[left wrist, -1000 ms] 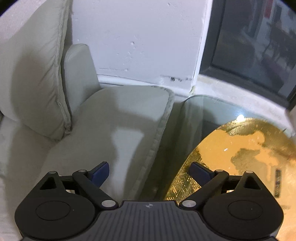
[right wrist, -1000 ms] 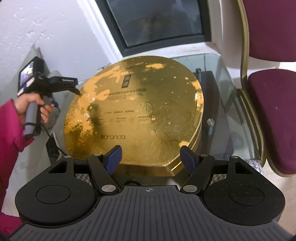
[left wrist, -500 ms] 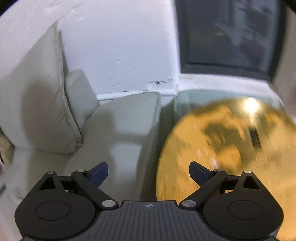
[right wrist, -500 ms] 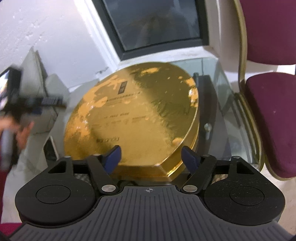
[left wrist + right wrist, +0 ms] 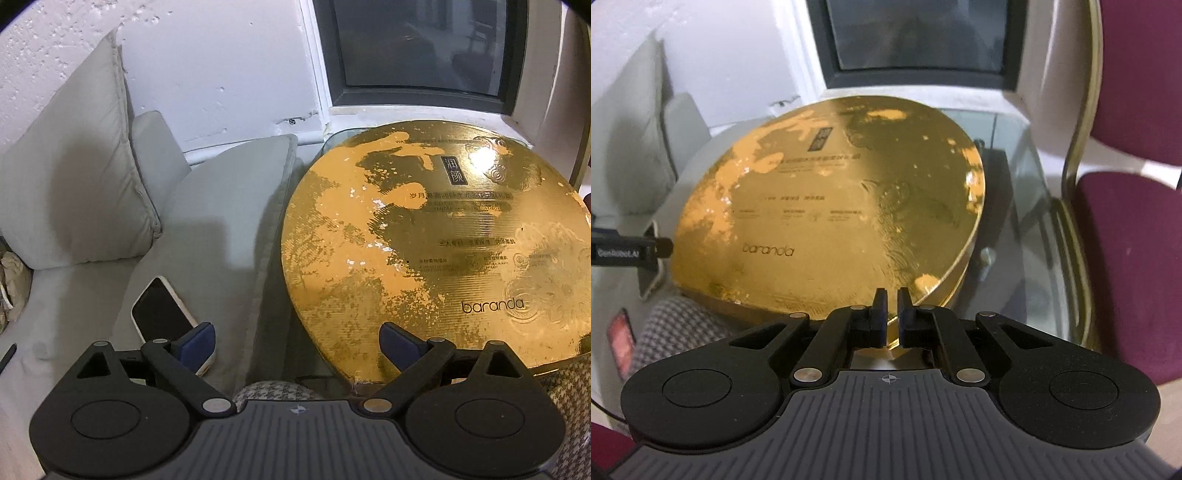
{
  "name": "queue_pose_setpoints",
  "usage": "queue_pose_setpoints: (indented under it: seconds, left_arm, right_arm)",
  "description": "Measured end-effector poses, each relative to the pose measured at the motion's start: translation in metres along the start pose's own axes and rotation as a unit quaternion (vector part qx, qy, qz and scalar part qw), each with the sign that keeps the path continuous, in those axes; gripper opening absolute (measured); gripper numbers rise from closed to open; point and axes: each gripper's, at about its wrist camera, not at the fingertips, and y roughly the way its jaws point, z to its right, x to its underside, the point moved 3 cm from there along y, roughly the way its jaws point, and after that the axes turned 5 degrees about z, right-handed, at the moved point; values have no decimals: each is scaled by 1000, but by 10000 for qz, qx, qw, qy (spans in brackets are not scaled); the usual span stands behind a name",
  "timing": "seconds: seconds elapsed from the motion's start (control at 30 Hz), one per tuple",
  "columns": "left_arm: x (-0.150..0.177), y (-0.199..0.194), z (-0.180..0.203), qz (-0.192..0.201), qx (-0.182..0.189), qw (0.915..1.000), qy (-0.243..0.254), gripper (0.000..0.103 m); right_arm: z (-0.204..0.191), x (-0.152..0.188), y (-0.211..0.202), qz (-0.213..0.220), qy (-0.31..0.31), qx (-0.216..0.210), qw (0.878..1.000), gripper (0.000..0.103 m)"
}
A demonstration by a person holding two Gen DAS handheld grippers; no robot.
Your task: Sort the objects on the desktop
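Gold round box (image 5: 827,206): flat on glass table (image 5: 1027,192), filling its left side.
Right gripper (image 5: 888,317): jaws nearly together, at box's near rim; grip unclear.
Left gripper (image 5: 297,341): jaws apart, empty, off box's left edge.

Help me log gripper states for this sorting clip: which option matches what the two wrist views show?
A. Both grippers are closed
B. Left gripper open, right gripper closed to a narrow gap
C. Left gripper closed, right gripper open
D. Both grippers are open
B: the left gripper has its blue-padded fingers spread wide, while the right gripper has its fingers drawn nearly together at the near edge of the round gold box lid.
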Motion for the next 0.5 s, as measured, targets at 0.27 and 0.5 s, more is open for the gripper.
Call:
queue_pose_setpoints:
  seconds: [0.27,0.5]
  left_arm:
    - [-2,-7,3,31,-54,10000,21,97]
    - [-1,-14,9,33,-64,9999,111,98]
  right_arm:
    - [1,3,6,-220,99,-51,9997,10]
    - [9,-1,20,-37,-109,383,9992,11]
